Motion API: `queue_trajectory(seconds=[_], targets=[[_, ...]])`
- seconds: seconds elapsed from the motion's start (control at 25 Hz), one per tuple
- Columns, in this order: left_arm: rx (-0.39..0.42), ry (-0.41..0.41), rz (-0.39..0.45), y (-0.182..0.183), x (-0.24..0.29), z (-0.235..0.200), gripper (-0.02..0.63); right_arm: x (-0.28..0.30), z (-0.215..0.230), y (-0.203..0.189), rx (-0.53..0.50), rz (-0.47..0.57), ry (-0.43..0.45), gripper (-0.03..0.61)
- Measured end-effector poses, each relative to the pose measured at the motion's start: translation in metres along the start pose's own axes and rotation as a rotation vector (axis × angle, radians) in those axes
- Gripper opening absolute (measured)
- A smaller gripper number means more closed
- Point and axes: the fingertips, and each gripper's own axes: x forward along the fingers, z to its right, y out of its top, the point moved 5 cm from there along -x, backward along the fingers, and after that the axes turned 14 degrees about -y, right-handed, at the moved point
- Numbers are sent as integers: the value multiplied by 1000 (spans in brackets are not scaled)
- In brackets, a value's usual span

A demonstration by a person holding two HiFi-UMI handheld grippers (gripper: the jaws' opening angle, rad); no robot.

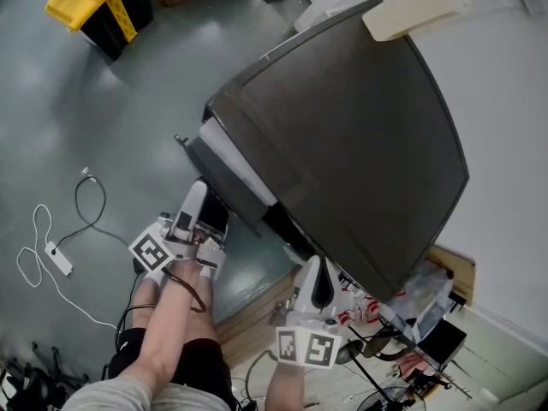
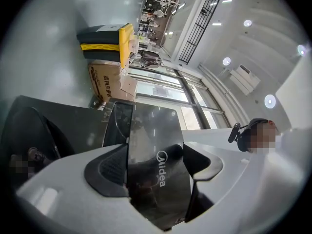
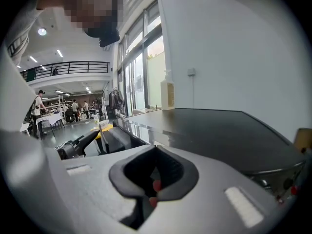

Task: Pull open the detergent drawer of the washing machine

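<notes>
Left tongs (image 2: 156, 168) are gripping the detergent drawer (image 2: 151, 126) by its glossy front, which is lying at twelve o'clock from them; right tongs (image 3: 154, 184) are hanging closed, empty, farther off at four o'clock.

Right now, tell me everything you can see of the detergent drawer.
The detergent drawer has a glossy, dark, smooth front panel with a white Midea logo, and reflections of the room show on it. In the head view it appears to stand pulled part way out from the front corner of the washing machine, with a pale body showing behind the dark front. The left gripper clamps the panel between its jaws. Nothing else touches it, and its inside is hidden.
</notes>
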Motion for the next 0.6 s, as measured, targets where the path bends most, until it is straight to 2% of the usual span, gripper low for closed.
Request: queue_trajectory(seconds=[0.6], targets=[[5, 0, 1, 15, -45, 27, 365, -33, -25, -17, 18, 12, 9, 5]])
